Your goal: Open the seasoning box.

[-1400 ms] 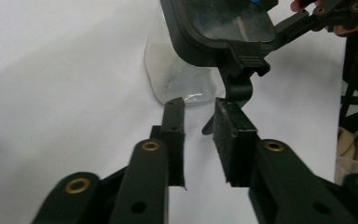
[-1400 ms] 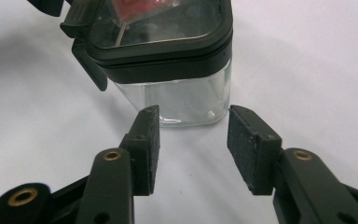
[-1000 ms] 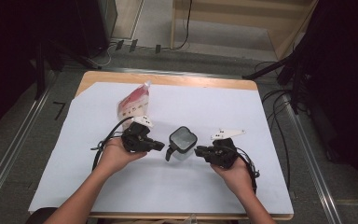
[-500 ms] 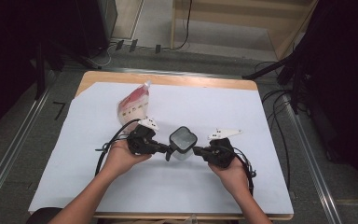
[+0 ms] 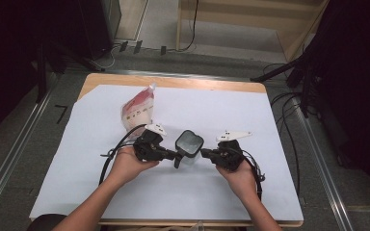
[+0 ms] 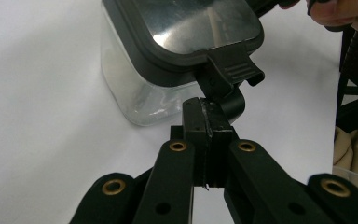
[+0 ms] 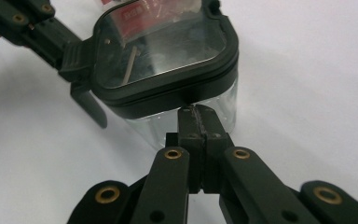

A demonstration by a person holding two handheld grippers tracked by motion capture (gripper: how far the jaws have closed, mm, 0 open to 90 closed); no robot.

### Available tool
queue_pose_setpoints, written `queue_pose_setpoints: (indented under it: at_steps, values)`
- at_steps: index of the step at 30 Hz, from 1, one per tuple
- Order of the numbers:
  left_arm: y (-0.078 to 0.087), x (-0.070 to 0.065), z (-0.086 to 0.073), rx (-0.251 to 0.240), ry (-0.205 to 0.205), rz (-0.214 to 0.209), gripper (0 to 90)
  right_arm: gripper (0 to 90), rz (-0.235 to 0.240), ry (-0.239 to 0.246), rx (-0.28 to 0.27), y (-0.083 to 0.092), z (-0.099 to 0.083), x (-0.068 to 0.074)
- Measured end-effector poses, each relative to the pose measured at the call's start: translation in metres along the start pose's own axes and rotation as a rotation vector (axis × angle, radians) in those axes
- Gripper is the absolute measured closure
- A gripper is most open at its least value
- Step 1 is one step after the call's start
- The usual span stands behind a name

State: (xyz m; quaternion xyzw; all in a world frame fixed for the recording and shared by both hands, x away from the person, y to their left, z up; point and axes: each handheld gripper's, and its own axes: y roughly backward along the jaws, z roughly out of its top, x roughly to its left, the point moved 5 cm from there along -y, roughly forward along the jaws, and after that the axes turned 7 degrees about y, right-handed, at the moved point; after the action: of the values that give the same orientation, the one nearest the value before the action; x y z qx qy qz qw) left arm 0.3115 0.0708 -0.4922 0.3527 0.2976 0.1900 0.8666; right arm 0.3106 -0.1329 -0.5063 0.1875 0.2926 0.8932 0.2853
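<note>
Both claws clenched: left claw (image 6: 208, 122) pressed to box (image 6: 135, 88) latch (image 6: 227, 70), right claw (image 7: 198, 122) under lid rim; contents hard to make out.

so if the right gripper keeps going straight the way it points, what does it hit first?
The clear container: the right gripper, jaws shut, points at its side wall just under the black lid. It looks about touching already, though depth is unclear.

Red-and-white pouch (image 5: 137, 109) bears print, too small to read
</note>
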Motion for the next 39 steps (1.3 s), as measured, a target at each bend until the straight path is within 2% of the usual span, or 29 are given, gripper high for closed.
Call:
queue_pose_setpoints:
  at_steps: [7, 10, 13, 20, 25, 28, 32, 34, 36, 37, 39]
  values:
    - [-0.006, -0.009, 0.002, 0.008, -0.035, 0.003, 90.0, 90.0, -0.024, -0.02, -0.007, -0.002, 0.002, -0.005]
    - [-0.01, -0.013, 0.003, -0.006, -0.03, -0.004, 90.0, 90.0, -0.029, -0.027, -0.009, -0.004, 0.003, -0.009]
    - [-0.012, -0.016, 0.003, 0.002, -0.043, -0.001, 90.0, 90.0, -0.035, -0.035, -0.012, -0.005, 0.005, -0.011]
    - [-0.023, -0.025, 0.006, -0.015, -0.04, -0.03, 90.0, 90.0, -0.053, -0.045, -0.017, -0.008, 0.007, -0.016]
    - [-0.029, -0.031, 0.007, -0.005, -0.05, -0.036, 90.0, 90.0, -0.064, -0.021, -0.026, -0.004, 0.008, -0.017]
    - [-0.025, -0.031, 0.007, -0.007, -0.055, -0.048, 90.0, 90.0, -0.063, -0.02, -0.027, 0.0, 0.008, -0.016]
    - [-0.012, -0.029, 0.006, -0.005, -0.066, -0.03, 90.0, 90.0, -0.064, -0.027, -0.028, 0.007, 0.004, -0.012]
    - [-0.006, -0.028, 0.006, -0.01, -0.069, -0.026, 90.0, 90.0, -0.053, -0.031, -0.032, 0.012, 0.001, -0.007]
    - [-0.001, -0.028, 0.005, -0.013, -0.061, -0.034, 89.9, 90.0, -0.052, -0.013, -0.024, 0.016, -0.001, 0.0]
    - [0.002, -0.027, 0.006, -0.017, -0.068, -0.027, 88.8, 90.0, -0.05, -0.01, -0.019, 0.018, -0.002, 0.003]
    - [0.007, -0.025, 0.006, -0.022, -0.056, -0.032, 86.4, 90.0, -0.04, -0.006, -0.018, 0.022, -0.003, 0.008]
